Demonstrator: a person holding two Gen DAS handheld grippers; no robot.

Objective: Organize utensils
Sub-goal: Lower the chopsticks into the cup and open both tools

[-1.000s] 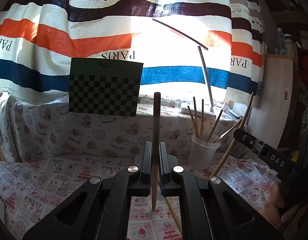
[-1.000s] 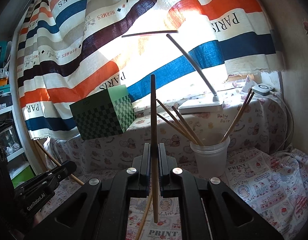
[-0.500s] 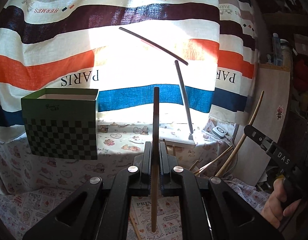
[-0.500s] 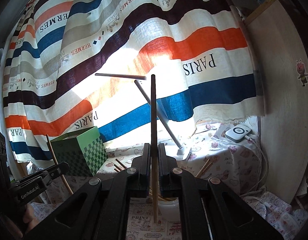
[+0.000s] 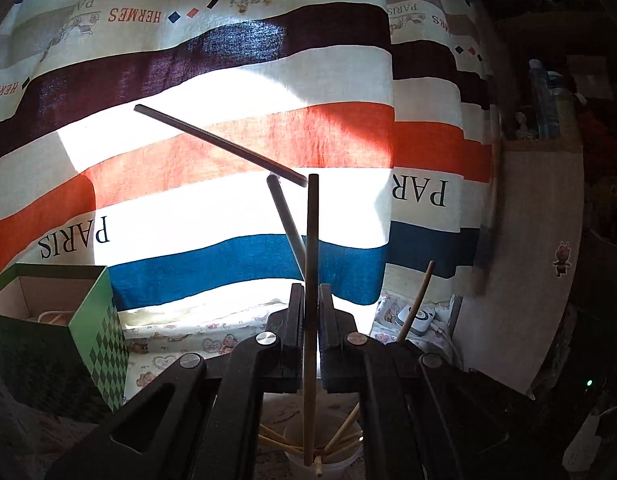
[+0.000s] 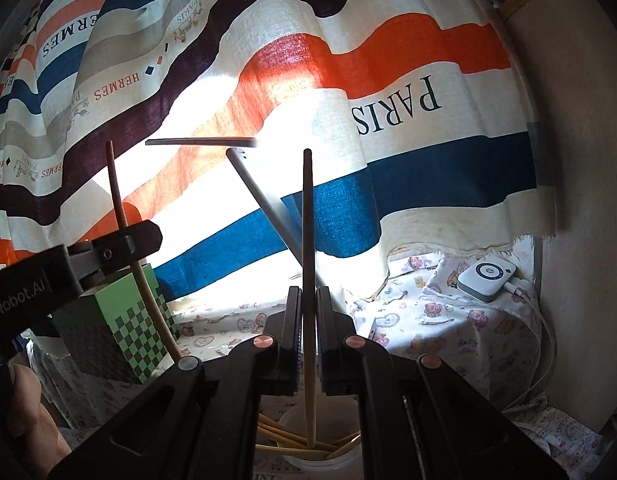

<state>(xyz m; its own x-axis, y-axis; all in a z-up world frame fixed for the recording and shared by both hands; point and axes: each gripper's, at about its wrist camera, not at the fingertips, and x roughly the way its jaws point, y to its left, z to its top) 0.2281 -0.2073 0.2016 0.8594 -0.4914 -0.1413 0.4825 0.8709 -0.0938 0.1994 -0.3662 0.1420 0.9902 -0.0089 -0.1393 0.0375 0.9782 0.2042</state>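
Dropping: both chopsticks into cup (image 6: pixel 308 450), frame bottom.
Left claw (image 5: pixel 310 340): pinching chopstick (image 5: pixel 311 280).
Right claw (image 6: pixel 308 340): pinching chopstick (image 6: pixel 307 240); lower tips inside rim before releasing.

The curtain (image 6: pixel 348 92) carries wavy bands of orange, blue, dark plum, grey and cream, with dark lettering. Left of the right tool (image 6: pixel 307 312), the box (image 6: pixel 124 320) is green with a darker green check. The cloth (image 6: pixel 428 320) behind the tool is white with small pink cartoon prints. Both tools are black; the left tool (image 5: pixel 310 312) grips a chopstick (image 5: pixel 310 280) dark brown above, pale tan below. The cup (image 6: pixel 292 420) is translucent white.
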